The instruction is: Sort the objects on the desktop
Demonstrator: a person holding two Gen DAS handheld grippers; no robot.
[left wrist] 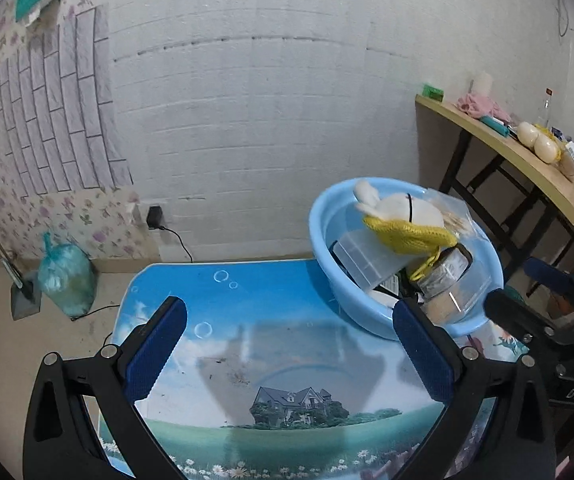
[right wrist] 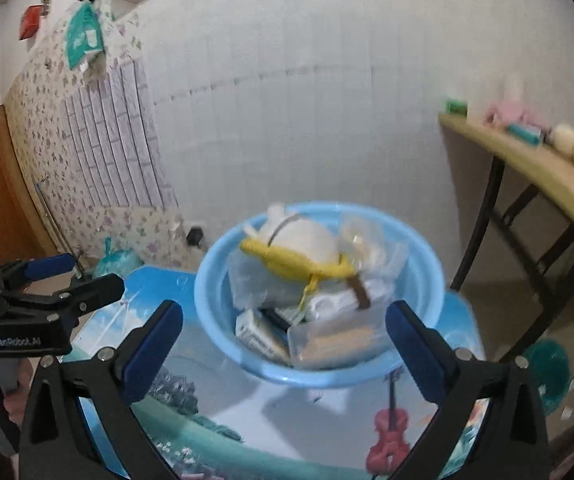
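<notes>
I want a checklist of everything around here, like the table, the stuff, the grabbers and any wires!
Surface: picture-printed table, bare beside the basin.
Job's things: blue basin piled with a white and yellow knitted toy, clear box, packets.
Clutter: nothing seen on the table.
Grippers: left gripper open, empty; right gripper open, empty.
Cables: black charger and cord at the wall.
Surroundings: green bag, wooden shelf.

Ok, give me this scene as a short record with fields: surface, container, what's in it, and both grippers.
surface: picture-printed table, bare in front of the basin
container: light blue basin, at the table's far right
contents: white and yellow knitted glove on top; clear plastic box; small packets
left gripper: open, nothing between the pads
right gripper: open, empty, pointing at the basin
background: wooden side table with clutter
</notes>
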